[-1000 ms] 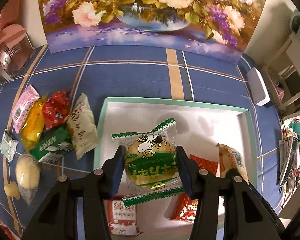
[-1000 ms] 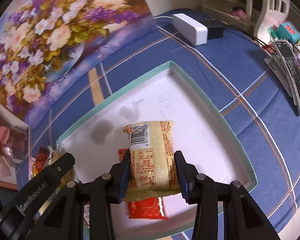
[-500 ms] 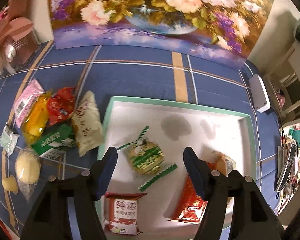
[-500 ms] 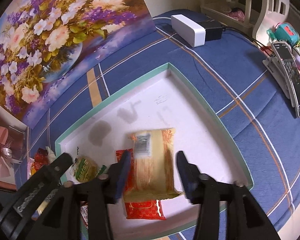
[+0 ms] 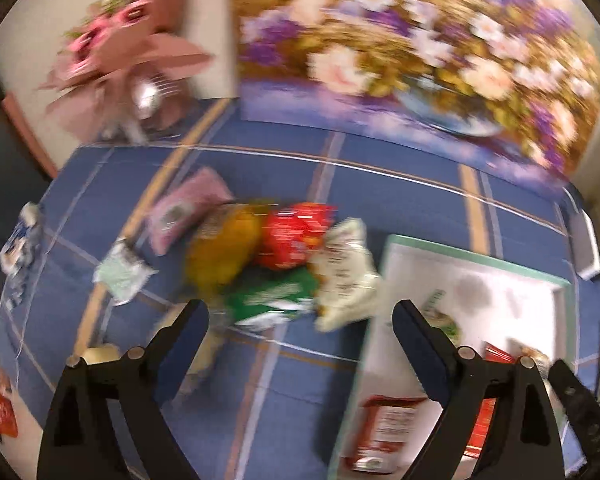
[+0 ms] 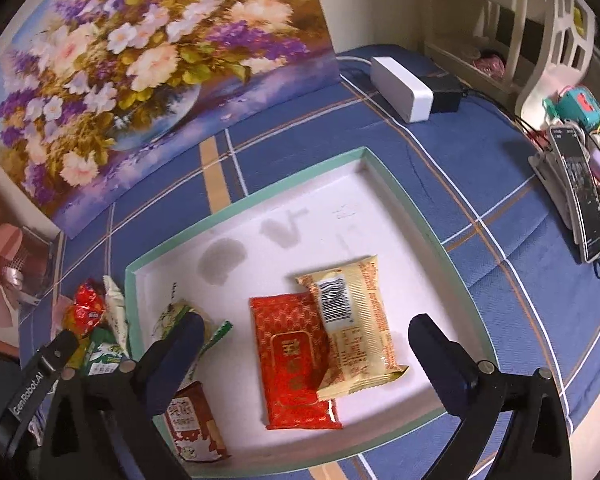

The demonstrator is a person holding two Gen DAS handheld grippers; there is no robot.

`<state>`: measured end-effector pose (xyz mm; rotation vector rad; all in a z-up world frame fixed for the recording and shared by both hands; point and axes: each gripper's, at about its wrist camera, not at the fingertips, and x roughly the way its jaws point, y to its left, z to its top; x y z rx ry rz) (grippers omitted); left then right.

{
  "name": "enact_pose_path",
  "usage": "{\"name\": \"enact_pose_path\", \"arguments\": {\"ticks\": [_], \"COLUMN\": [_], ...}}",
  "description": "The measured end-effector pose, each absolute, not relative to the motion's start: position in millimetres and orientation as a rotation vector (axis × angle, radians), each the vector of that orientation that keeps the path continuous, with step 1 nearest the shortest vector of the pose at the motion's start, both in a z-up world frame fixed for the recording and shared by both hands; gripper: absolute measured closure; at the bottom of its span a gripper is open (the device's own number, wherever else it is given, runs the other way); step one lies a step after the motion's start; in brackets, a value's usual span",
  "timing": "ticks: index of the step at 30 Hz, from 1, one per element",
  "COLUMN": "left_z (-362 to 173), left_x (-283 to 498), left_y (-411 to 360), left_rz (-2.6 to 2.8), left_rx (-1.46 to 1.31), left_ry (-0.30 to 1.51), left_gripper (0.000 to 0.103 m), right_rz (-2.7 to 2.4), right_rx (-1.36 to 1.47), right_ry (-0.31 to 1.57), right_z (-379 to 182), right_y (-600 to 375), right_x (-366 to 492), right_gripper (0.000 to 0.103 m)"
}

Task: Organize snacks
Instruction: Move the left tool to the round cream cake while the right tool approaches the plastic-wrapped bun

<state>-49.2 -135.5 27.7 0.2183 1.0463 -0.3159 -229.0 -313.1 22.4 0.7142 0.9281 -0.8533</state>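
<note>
- Both packets now lie released in the tray [image 6: 400,196]: the yellow packet [image 6: 356,320] overlaps the red packet [image 6: 296,364]; right gripper [image 6: 304,344] jaws have just been opening, empty.
- Left gripper [image 5: 300,332] jaws, just opened and empty, face the snack pile [image 5: 284,260] left of the tray.
- Centre on one pile snack before closing.

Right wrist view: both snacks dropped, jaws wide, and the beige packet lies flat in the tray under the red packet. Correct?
Not quite: the beige packet lies on top of the red packet, overlapping its right edge, not under it. The right wrist view shows this. The rest holds: the right gripper is wide open, with both in the tray.
</note>
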Motion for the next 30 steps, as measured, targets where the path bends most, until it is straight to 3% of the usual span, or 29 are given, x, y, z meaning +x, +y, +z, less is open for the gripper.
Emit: {"name": "enact_pose_path", "arguments": {"ticks": [4, 14, 30], "left_z": [27, 27, 26], "left_x": [-38, -35, -50], "left_y": [-99, -28, 16], "left_rz": [-0.224, -0.149, -0.180], "left_rx": [0.187, 0.093, 0.082], "left_ry": [1.038, 1.077, 1.100], "left_gripper": [0.000, 0.000, 0.000], "right_rz": [-0.822, -0.737, -0.648], "right_rx": [0.676, 0.675, 0.562], "right_ry": [0.904, 0.894, 0.984], "right_z": [32, 39, 30], "right_y": [-300, -260, -188], "right_x": [-224, -215, -199], "right_gripper": [0.000, 0.000, 0.000]}}
